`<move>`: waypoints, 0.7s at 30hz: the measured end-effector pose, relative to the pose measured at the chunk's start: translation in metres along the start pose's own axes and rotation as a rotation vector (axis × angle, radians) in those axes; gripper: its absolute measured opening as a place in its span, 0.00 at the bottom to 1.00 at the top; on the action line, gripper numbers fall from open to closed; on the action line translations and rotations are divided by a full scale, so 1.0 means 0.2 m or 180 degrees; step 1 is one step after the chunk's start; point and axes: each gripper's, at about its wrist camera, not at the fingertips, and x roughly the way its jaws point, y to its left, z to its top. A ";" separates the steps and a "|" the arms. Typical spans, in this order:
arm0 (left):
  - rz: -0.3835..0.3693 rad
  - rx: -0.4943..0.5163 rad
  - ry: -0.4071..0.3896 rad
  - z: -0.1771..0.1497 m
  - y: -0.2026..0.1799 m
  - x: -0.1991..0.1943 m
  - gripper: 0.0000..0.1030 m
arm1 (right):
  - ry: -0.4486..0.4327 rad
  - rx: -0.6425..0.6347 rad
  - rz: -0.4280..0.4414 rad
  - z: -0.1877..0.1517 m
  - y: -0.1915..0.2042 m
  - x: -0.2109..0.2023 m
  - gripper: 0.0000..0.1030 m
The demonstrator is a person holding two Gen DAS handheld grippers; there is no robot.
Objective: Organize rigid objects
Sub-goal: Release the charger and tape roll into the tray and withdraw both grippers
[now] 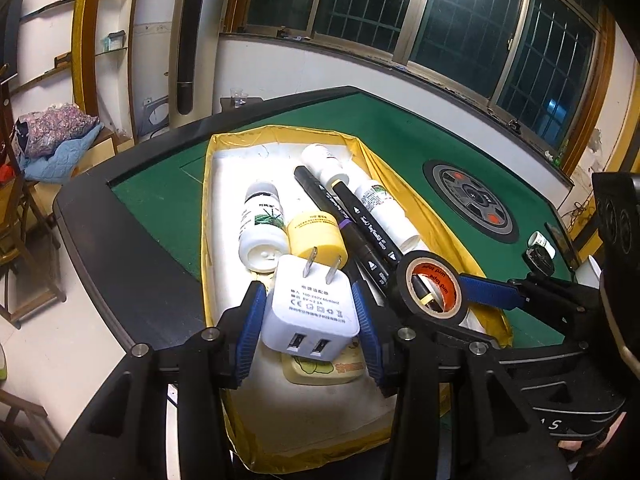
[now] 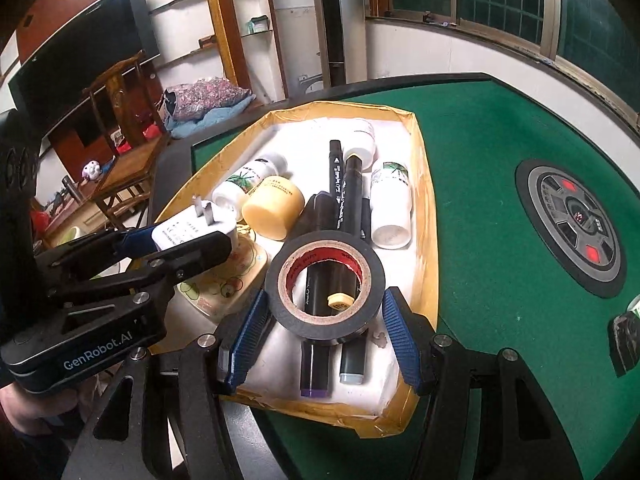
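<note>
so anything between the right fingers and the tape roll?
Nothing visible. The right gripper brackets the black tape roll, a blue pad at each side. Contact is unclear. The roll rests on the markers in the box.

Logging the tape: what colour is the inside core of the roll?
Red-orange with dark print, on the black electrical tape roll; clearest in the right wrist view.

My left gripper [image 1: 310, 316] clamps the white charger [image 1: 310, 308]; my right gripper [image 2: 326, 332] (jaws spread) straddles the tape roll [image 2: 325, 284].
</note>
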 end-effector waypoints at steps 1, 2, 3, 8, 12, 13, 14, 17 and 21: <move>-0.0017 -0.0019 0.0006 0.00 0.00 0.00 0.43 | 0.0013 0.0004 0.0019 0.00 0.00 0.00 0.54; -0.0039 -0.0033 0.0009 0.00 0.01 -0.01 0.48 | 0.0019 0.0010 0.0035 0.00 0.00 0.00 0.54; -0.0059 -0.0048 0.0007 0.01 0.01 -0.01 0.52 | 0.0028 0.0020 0.0059 0.00 0.00 0.00 0.54; -0.0053 -0.0050 0.0008 0.00 -0.01 -0.04 0.55 | 0.0043 0.0065 0.0146 -0.01 -0.01 -0.01 0.54; -0.0022 -0.0059 0.0004 0.01 -0.02 -0.06 0.55 | 0.0050 0.0144 0.0277 -0.03 -0.04 -0.04 0.54; -0.0016 -0.0061 0.0005 0.01 -0.02 -0.06 0.55 | 0.0039 0.0172 0.0319 -0.04 -0.05 -0.05 0.54; -0.0003 -0.0069 -0.0006 0.01 -0.02 -0.07 0.55 | 0.0024 0.0194 0.0356 -0.04 -0.06 -0.06 0.54; 0.0015 -0.0061 -0.0009 0.01 -0.04 -0.08 0.55 | -0.0006 0.0287 0.0432 -0.05 -0.09 -0.09 0.54; 0.0023 -0.0061 -0.0045 0.02 -0.07 -0.11 0.55 | -0.0025 0.0464 0.0609 -0.07 -0.16 -0.11 0.54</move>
